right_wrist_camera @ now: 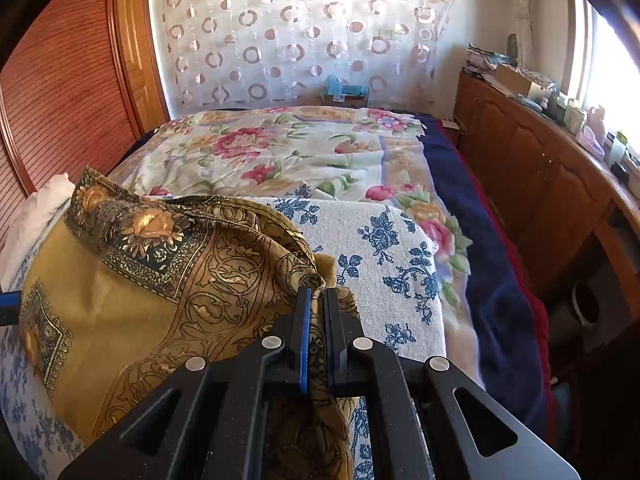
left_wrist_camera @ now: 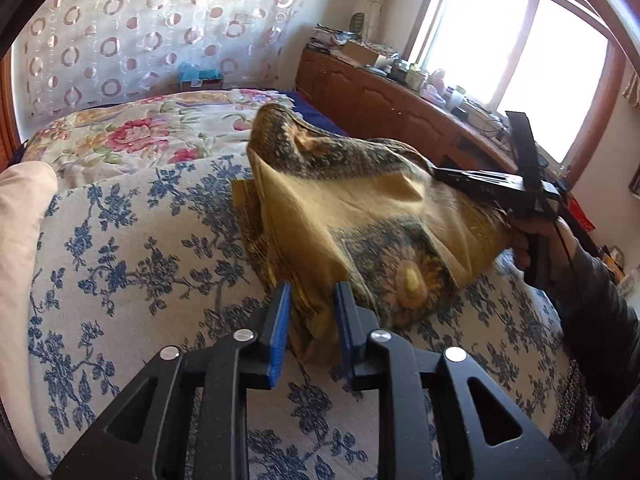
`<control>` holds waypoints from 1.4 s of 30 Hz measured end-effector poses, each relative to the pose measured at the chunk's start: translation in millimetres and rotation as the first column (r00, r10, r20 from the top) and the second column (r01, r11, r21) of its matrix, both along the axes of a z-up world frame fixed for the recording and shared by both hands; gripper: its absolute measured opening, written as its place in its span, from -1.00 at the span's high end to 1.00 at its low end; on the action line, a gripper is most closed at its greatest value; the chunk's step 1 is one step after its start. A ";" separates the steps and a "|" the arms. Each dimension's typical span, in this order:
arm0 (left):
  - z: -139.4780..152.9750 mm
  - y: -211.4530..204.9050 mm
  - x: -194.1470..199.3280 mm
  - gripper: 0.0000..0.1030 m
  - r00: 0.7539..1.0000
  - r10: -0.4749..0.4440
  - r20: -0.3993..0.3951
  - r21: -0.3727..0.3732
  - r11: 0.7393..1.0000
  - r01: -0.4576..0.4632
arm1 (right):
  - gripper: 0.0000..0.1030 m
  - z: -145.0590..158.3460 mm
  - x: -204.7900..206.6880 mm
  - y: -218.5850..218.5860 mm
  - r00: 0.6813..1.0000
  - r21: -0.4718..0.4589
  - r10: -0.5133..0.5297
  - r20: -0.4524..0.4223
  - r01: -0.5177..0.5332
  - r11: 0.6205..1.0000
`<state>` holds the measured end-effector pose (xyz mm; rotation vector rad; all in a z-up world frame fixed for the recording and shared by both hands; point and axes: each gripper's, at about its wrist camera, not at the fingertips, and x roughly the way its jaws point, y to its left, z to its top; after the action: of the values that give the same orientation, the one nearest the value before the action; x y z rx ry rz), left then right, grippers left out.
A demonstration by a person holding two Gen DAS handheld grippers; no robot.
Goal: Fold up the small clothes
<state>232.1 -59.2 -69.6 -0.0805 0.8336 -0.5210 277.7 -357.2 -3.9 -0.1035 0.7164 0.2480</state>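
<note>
Sunlit bedroom, with a window over a wooden sideboard (left_wrist_camera: 384, 92) and a bed (left_wrist_camera: 132, 248) covered by a blue-flowered spread; that spread is the work surface. On it lies the gold patterned scarf (left_wrist_camera: 360, 208), partly raised off the bed, with a flat fold of it showing underneath at its left side.

By my reading the step in hand is taking hold of 2 points of the cloth before a fold is carried over.

The right claw (right_wrist_camera: 316, 300) has its 2 blue-lined jaws nearly together and clamped on a bunched corner of the scarf (right_wrist_camera: 168, 280), which hangs down between them. In the left view that same tool holds the cloth up at the right, gripped by a person's hand (left_wrist_camera: 532, 240).

The left claw (left_wrist_camera: 312, 292) stands partly apart, with the near edge of the scarf lying between its jaws. Whether its pads (left_wrist_camera: 282, 312) already press the fabric is hard to tell, though a gap seems to remain.

Next, the left claw probably needs to finish pinching that edge, then both should lift together and lay the cloth over evenly.
</note>
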 end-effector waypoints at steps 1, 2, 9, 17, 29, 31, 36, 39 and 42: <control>0.3 0.1 3.6 0.47 1.000 0.011 0.003 0.004 1.000 -0.011 | 0.71 0.4 -0.8 -0.7 1.000 -0.005 -0.014 0.002 0.014 1.000; 0.9 0.2 6.6 0.40 1.000 0.018 0.004 0.007 1.000 -0.018 | 0.48 0.5 -1.7 -1.3 1.000 -0.011 -0.027 0.004 0.027 1.000; 6.9 -2.3 34.2 0.11 0.998 0.061 0.028 0.026 0.998 -0.061 | -0.11 -0.9 -7.7 -9.7 0.999 0.027 -0.027 -0.024 0.028 0.999; -7.8 -10.6 69.5 0.09 0.998 0.069 -0.002 0.078 0.995 -0.068 | -0.11 -5.4 -0.1 -9.8 0.998 0.066 -0.008 -0.065 0.013 0.998; -24.4 -18.2 85.1 0.07 0.997 0.066 -0.046 0.102 0.993 -0.061 | 0.14 -8.7 0.0 -10.0 0.996 0.101 0.044 -0.083 -0.035 0.994; -24.2 -18.3 85.3 0.07 0.997 0.061 -0.042 0.104 0.993 -0.056 | 0.26 -8.8 -0.7 -8.0 0.995 0.102 0.055 -0.085 -0.046 0.994; -24.1 -20.5 85.9 0.06 0.998 0.058 -0.028 0.112 0.992 -0.055 | 0.55 -9.4 -2.6 -6.0 0.994 0.094 0.081 -0.077 -0.074 0.993; -23.8 -21.0 87.2 0.06 0.998 0.062 -0.031 0.108 0.992 -0.058 | 0.64 -10.0 -4.2 -5.0 0.995 0.083 0.083 -0.064 -0.077 0.994; -23.5 -20.4 87.3 0.06 0.998 0.061 -0.031 0.102 0.993 -0.057 | 0.72 -10.2 -6.3 -5.1 0.995 0.082 0.082 -0.051 -0.078 0.994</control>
<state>319.4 -79.6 -93.1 -0.0212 0.8869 -0.4220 271.4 -362.4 -14.0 -0.0494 0.7564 0.3570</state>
